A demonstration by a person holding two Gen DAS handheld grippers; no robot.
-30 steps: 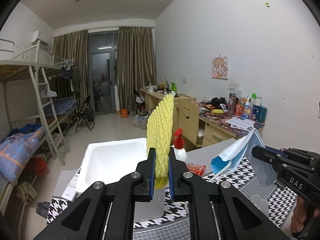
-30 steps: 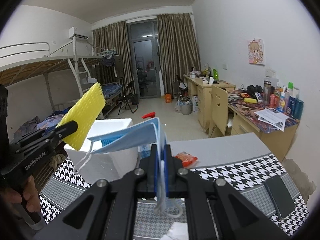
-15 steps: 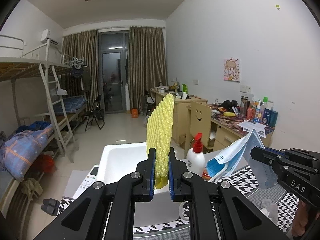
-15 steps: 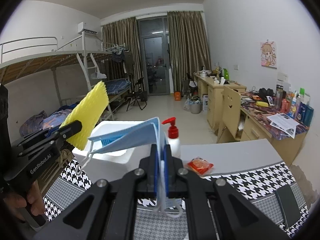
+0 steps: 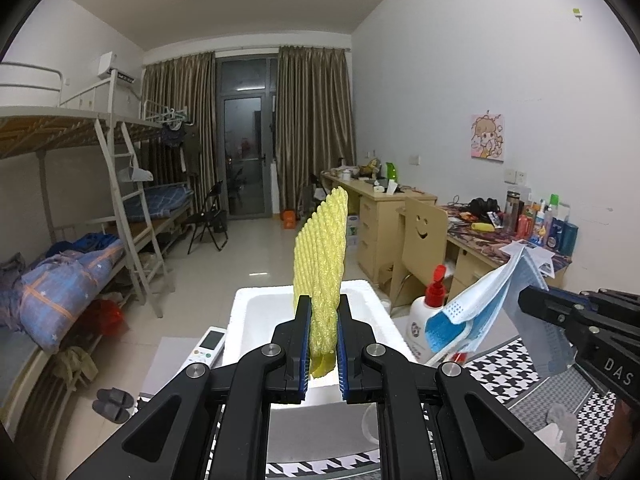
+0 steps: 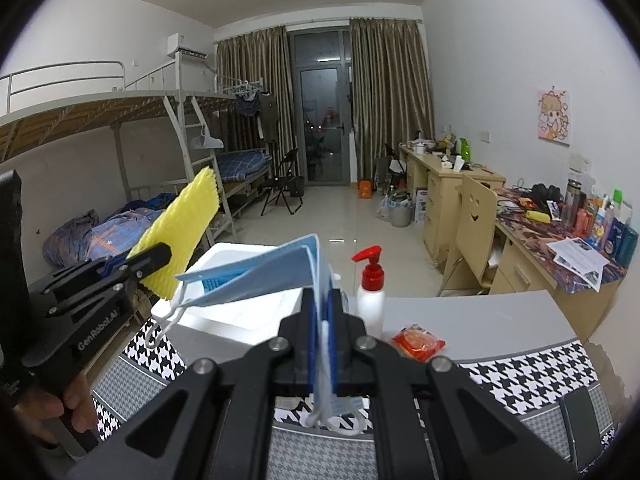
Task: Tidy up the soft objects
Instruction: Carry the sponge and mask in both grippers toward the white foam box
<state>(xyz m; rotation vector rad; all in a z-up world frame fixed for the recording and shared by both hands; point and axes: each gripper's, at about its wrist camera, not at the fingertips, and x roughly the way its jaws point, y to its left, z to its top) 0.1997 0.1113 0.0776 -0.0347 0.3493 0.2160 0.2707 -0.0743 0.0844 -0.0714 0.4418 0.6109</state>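
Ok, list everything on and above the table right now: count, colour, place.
foam net sleeve: 1, yellow, upright in left gripper, above the box
face mask: 1, blue, hanging from right gripper
foam box: 1, white, open, far table edge
pump bottle: 1, white with red pump, right of box
snack packet: 1, red-orange, flat on table
remote control: 1, white, left of box
phone: 1, black, near right corner
tablecloth: 1, black-white houndstooth
left gripper: black, shut
right gripper: black, shut
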